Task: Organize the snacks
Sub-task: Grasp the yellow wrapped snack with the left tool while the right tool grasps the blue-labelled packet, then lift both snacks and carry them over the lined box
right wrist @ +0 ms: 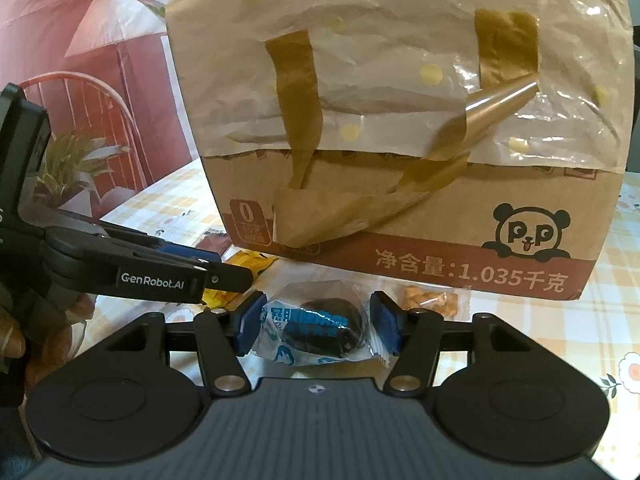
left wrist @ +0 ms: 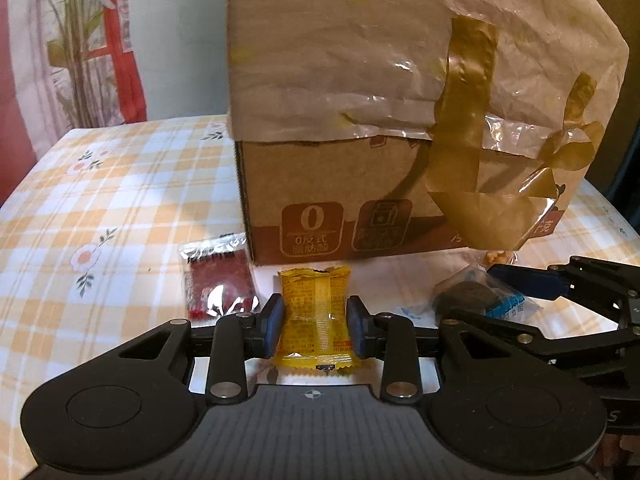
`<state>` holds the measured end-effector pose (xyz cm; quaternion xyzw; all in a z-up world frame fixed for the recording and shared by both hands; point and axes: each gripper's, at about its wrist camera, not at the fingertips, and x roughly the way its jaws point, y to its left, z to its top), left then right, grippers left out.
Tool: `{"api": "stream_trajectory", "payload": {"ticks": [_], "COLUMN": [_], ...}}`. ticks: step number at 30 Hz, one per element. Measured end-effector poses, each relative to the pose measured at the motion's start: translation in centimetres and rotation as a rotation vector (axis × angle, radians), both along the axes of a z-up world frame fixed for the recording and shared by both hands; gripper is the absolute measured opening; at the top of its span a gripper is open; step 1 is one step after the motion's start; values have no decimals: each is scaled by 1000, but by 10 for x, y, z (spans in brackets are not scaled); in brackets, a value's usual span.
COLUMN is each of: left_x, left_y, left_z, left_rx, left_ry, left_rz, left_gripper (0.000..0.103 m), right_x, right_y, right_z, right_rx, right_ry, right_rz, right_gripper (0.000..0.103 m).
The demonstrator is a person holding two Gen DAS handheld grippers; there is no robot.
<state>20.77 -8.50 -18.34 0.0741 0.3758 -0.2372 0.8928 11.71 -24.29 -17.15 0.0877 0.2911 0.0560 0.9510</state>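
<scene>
The left tongs [left wrist: 315, 316] clamp the yellow packet [left wrist: 314, 314]; the right tongs [right wrist: 316, 326] straddle the blue-wrapped dark snack [right wrist: 320, 326] — pads seemingly touching. Both should lift straight, clear of the box [right wrist: 400, 220] — gently.

Both wrist views sit low over the table [left wrist: 100, 200], facing the box [left wrist: 360, 208] at close range. The left view looks at its left corner; the right view faces its front. The 2 views share the box [right wrist: 440, 240] and the yellow packet [left wrist: 316, 316].
</scene>
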Motion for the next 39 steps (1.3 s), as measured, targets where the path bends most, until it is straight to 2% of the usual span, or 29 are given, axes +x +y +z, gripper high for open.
{"api": "stream_trajectory", "payload": {"ticks": [9, 17, 28, 33, 39], "left_x": [-35, -41, -47, -46, -52], "left_y": [19, 26, 30, 35, 38], "left_z": [3, -1, -5, -4, 7], "left_rx": [-43, -64, -54, -80, -87], "left_ry": [26, 29, -4, 12, -16], "left_rz": [44, 77, 66, 64, 80], "left_gripper": [35, 37, 38, 34, 33], "right_x": [4, 9, 11, 8, 2], "right_y": [6, 10, 17, 15, 11], "right_z": [-1, -4, -6, -5, -2], "right_rx": [-28, -53, -106, -88, -44], "right_ry": [21, 56, 72, 58, 23], "right_rz": [21, 23, 52, 64, 97], "right_gripper": [65, 70, 70, 65, 62]}}
